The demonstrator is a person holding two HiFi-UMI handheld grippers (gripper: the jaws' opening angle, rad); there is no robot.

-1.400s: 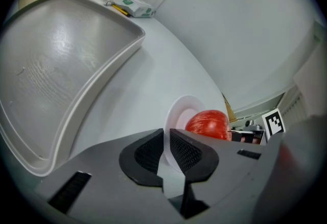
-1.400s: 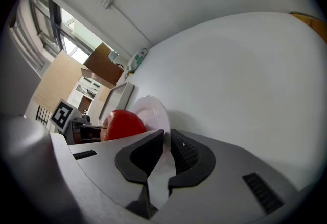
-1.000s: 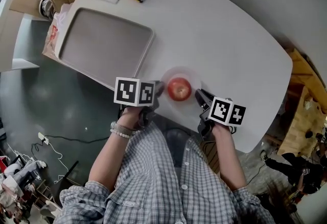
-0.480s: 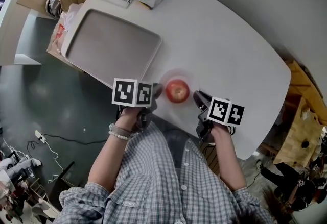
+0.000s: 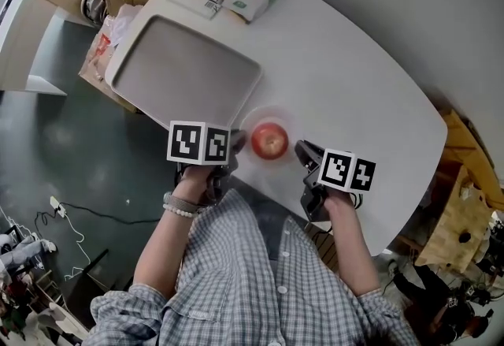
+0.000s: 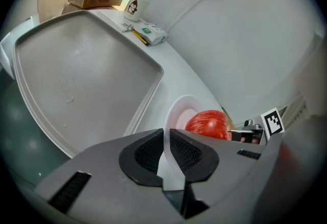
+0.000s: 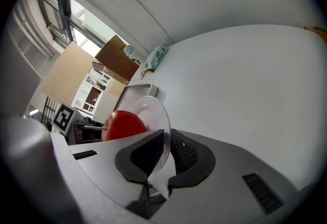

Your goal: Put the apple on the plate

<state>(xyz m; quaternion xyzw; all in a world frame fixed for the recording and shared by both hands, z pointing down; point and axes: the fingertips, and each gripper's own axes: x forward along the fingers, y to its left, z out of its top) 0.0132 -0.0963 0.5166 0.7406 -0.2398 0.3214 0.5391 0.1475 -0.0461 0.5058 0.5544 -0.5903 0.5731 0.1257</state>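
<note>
Head view: the apple is sitting on the small plate, which is lying close to the near edge of the white table, directly between the two grippers. The left gripper is meeting the plate's left rim and the right gripper its right rim. A grey tray is lying just beyond the plate to the left, while bare tabletop is stretching away to the right and far side.

Left gripper view: the left gripper is pinching the plate by its thin rim, jaws pressed onto it from both sides. The apple is resting just past the jaws to the right. The tray is filling the left, its edge near the plate.

Right gripper view: the right gripper is likewise clamping the rim of the plate, with the apple lying just left of its jaws. Open table surface is spreading ahead and to the right.
</note>
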